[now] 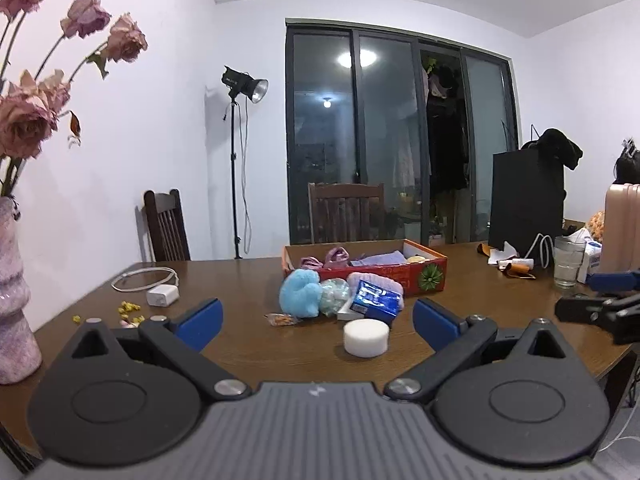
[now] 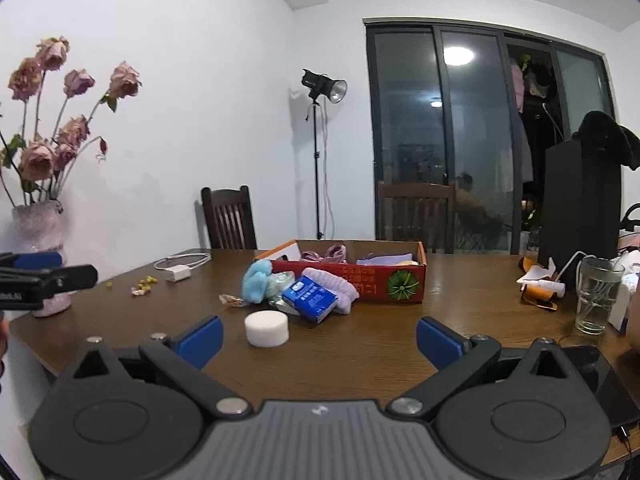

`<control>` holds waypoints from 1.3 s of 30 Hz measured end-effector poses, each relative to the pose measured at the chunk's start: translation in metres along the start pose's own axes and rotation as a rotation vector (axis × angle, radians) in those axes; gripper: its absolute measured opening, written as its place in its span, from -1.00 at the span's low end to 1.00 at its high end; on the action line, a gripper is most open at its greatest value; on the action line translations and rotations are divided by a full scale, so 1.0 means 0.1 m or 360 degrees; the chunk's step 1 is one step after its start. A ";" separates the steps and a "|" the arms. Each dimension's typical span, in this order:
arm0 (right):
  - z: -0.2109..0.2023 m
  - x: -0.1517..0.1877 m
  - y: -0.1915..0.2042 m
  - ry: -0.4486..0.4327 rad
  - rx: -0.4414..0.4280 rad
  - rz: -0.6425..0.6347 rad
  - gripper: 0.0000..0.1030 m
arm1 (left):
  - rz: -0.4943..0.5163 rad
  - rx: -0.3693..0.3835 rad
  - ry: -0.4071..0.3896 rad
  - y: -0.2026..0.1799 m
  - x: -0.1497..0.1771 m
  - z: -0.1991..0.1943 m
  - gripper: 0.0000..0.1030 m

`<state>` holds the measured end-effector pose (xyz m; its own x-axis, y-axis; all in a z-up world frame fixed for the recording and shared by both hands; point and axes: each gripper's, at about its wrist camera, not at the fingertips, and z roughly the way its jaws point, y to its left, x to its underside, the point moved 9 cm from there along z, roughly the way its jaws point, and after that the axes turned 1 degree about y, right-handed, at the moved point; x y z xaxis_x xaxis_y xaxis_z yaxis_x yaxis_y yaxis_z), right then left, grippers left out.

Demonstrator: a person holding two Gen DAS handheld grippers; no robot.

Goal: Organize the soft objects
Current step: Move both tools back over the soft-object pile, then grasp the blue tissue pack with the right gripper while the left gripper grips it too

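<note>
Both grippers released, nothing betw. pads: left gripper (image 1: 316,320) and right gripper (image 2: 320,338) each w/ jaws spread wide, low in frame over brown table (image 2: 380,344). White foam puck (image 1: 366,337) sits just ahead of left gripper, centre frame. Behind it, a pile touching the red cardboard box (image 1: 404,276): blue plush (image 1: 301,293), lilac cloth (image 1: 376,282), blue tissue pack (image 1: 377,300). Box holds purple fabrics. Glass (image 2: 596,300) at right edge.

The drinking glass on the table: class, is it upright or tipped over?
Upright: the drinking glass stands on its base on the table, rim uppermost.
</note>
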<state>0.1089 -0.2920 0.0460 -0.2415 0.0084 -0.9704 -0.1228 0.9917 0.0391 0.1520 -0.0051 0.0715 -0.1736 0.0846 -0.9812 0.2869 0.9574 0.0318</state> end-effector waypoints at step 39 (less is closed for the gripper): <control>3.13 0.24 -0.38 0.0481 -0.0294 0.0886 -0.46 | -0.0334 0.0402 0.0670 -0.31 0.26 3.17 -0.60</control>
<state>0.4090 -0.2888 -0.0537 -0.5728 0.4503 -0.6849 -0.0584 0.8110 0.5821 0.4371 -0.1202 -0.0150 -0.5995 0.0517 -0.7987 0.4144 0.8738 -0.2544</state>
